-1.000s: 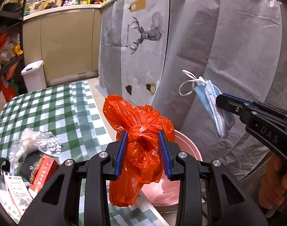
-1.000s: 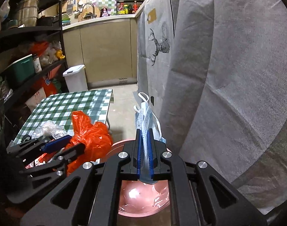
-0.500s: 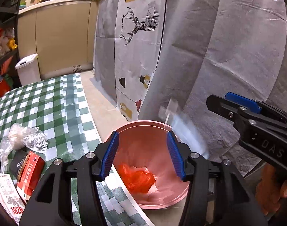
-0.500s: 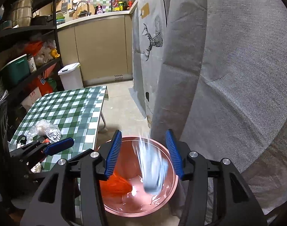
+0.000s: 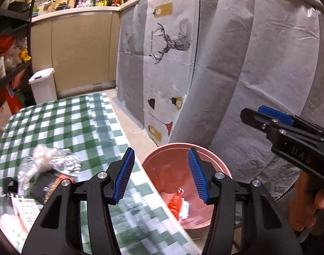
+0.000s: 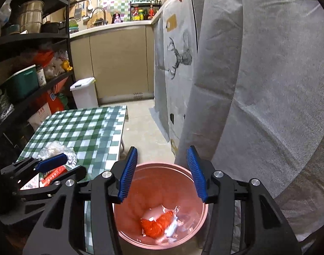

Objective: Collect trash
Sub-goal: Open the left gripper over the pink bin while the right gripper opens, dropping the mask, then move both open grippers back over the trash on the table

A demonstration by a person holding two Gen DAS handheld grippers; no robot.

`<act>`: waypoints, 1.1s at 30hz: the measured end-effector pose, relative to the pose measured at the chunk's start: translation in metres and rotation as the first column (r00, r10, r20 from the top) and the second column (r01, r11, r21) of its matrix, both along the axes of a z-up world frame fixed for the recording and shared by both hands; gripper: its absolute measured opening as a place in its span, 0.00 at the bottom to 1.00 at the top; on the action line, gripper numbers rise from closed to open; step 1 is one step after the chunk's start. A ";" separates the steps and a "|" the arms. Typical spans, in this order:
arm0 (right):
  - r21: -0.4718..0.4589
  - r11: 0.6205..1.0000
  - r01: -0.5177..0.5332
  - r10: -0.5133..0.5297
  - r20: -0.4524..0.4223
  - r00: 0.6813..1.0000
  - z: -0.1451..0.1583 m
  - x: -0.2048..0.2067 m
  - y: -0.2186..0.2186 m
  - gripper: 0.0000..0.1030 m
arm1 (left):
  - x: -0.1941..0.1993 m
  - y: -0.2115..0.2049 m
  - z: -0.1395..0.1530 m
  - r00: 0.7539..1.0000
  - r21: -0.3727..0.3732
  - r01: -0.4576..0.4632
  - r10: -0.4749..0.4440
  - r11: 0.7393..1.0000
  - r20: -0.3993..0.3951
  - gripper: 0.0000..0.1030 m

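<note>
A pink trash bin [image 6: 159, 204] stands on the floor beside the green checked table [image 6: 83, 131]. An orange plastic bag [image 6: 157, 226] and a pale blue face mask [image 6: 172, 228] lie at its bottom; the bag also shows in the left wrist view [image 5: 175, 204], inside the bin [image 5: 183, 163]. My right gripper [image 6: 162, 174] is open and empty above the bin. My left gripper [image 5: 162, 176] is open and empty over the table edge and the bin's rim. Crumpled clear plastic [image 5: 49, 163] and a red box [image 5: 63, 178] lie on the table [image 5: 62, 123].
Papers and small packets [image 5: 23, 210] lie at the table's near left. A grey sheet-covered cabinet [image 5: 246, 63] stands right behind the bin. A white pedal bin [image 6: 84, 92] stands by the far cabinets. Dark shelves [image 6: 23, 63] run along the left.
My left gripper opened and dropped the orange bag into the bin. My right gripper opened and dropped the face mask in. Both grippers then lifted slightly, empty.
</note>
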State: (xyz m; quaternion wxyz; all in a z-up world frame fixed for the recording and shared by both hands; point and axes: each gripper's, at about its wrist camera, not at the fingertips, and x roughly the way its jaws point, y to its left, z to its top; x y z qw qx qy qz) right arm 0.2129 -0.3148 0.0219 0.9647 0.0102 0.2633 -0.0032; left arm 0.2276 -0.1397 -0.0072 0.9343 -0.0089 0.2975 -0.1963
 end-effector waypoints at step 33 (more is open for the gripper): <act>0.049 0.955 -0.293 0.290 0.071 0.955 0.027 -0.011 0.141 0.15 | -0.045 0.264 0.041 0.972 0.123 -0.234 0.232 0.964 0.030 0.30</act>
